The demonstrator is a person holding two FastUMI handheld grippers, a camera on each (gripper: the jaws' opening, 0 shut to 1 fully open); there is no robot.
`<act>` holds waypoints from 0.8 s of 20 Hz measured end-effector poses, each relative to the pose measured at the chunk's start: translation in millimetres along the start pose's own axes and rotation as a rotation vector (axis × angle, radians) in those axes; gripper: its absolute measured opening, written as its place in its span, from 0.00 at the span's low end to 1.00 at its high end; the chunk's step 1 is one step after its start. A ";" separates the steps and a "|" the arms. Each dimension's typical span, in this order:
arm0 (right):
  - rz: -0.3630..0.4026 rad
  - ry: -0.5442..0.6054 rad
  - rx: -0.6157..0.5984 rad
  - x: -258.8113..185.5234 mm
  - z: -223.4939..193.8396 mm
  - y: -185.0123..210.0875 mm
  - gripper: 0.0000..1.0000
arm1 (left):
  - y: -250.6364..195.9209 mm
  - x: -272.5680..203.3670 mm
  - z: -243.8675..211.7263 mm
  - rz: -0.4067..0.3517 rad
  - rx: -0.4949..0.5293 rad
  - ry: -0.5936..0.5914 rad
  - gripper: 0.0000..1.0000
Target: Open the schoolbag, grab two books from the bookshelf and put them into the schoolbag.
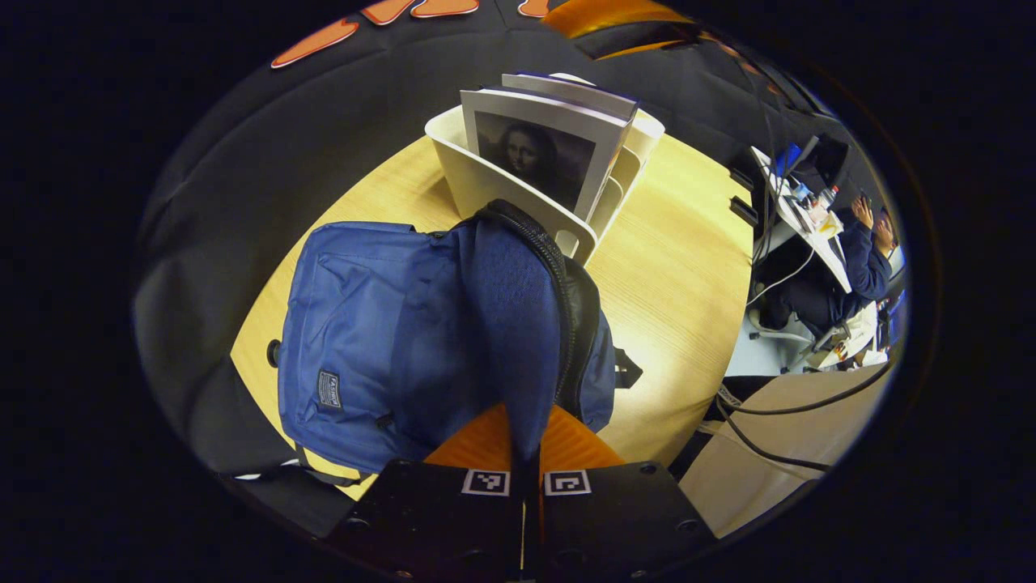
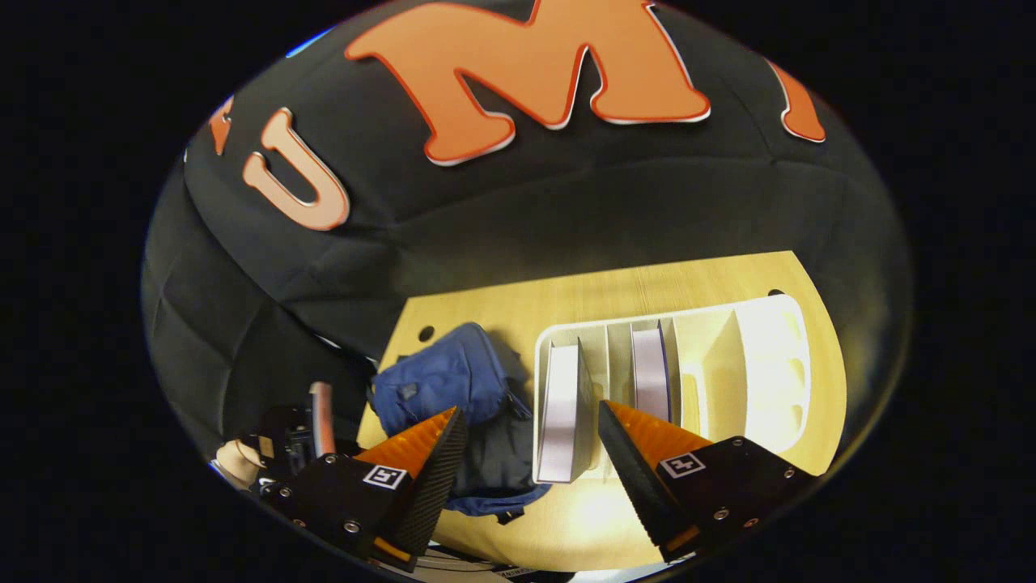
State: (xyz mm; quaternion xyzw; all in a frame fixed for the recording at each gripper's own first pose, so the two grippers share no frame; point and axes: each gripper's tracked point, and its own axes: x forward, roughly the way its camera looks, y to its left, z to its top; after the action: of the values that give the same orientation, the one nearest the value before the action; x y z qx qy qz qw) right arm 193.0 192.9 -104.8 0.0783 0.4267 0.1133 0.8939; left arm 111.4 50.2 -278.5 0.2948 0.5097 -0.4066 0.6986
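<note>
Two books stood in the bookshelf (image 2: 753, 356), a white slotted rack on the wooden table (image 1: 688, 275): the nearer book (image 2: 560, 413) in the slot closest to the schoolbag (image 1: 364, 332), the second book (image 2: 650, 372) one slot farther along. Both sat upright on edge, top edges up, long axes running across the rack's depth. In the left gripper view the nearer book's cover faced the camera.

Schoolbag lay on the table just beside the rack's end. Its flap (image 1: 510, 324) was lifted, zipper edge exposed, so the bag looked open or close to it.

Left gripper (image 1: 524, 461) was clenched on the flap's fabric, both orange fingers pressing it, holding it up.

Right gripper (image 2: 530, 453) hung above the rack, fingers spread wide and empty, the nearer book's top edge roughly between them.

Judgement: opening step done or nearly so; first book grab in hand. Next move calls for lowering onto the nearer book's top edge, pinching across its thickness, and lifting straight up clear of the slot.
</note>
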 end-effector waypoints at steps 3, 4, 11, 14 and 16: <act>-0.024 0.113 0.019 33.7 -4.6 2.9 0.98 | 4.4 -0.1 -2.3 -0.017 0.000 -0.018 0.02; -0.052 0.137 0.006 43.3 -8.2 -1.7 0.98 | 5.3 0.2 -3.3 -0.028 -0.010 -0.021 0.01; -0.159 0.269 -0.050 72.8 -33.2 -26.8 0.80 | 9.9 6.3 -6.0 -0.062 -0.038 -0.035 0.01; -0.194 0.299 -0.037 70.8 -34.1 -34.4 0.40 | 8.1 0.0 -3.1 -0.054 -0.020 -0.032 0.01; -0.209 0.316 -0.034 70.3 -38.2 -35.4 0.22 | 8.7 -1.5 -2.0 -0.050 -0.017 -0.029 0.02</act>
State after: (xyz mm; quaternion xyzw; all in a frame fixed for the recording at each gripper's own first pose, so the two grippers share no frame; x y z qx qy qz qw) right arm 210.8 179.4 -189.4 -0.0002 0.5656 0.0381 0.8238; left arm 117.8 56.6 -277.7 0.2702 0.5099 -0.4238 0.6981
